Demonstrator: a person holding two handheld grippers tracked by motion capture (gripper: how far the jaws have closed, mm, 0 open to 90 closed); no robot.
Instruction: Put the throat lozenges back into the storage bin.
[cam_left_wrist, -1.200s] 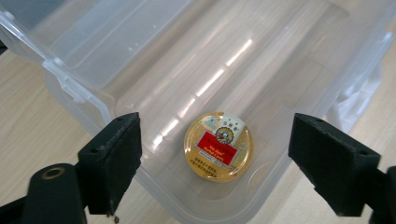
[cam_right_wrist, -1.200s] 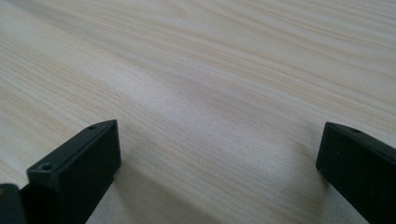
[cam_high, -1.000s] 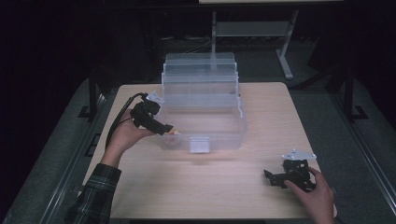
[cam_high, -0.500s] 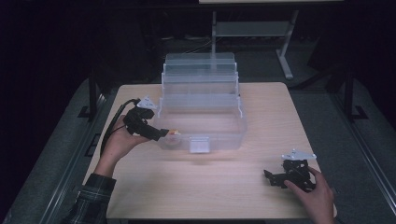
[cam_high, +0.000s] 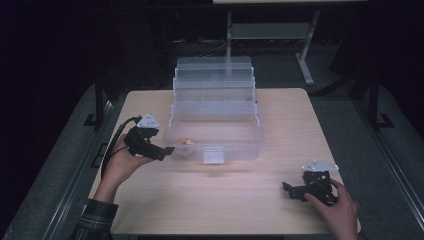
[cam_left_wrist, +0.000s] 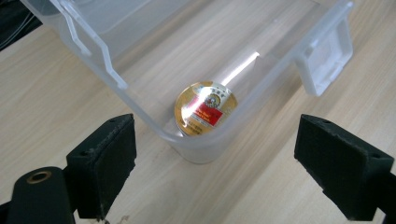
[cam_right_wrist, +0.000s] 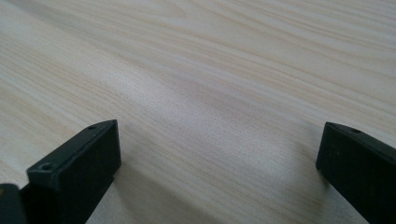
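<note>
Left gripper: held at the left near corner of the box, jaws spread wide, nothing between them. Round gold tin: lying flat inside the clear plastic box, in its left near corner, red label up. Box: mid-table, open, tiered trays stepped back to the far side. Right gripper: low over the wooden table, right near area, jaws spread, empty.
</note>
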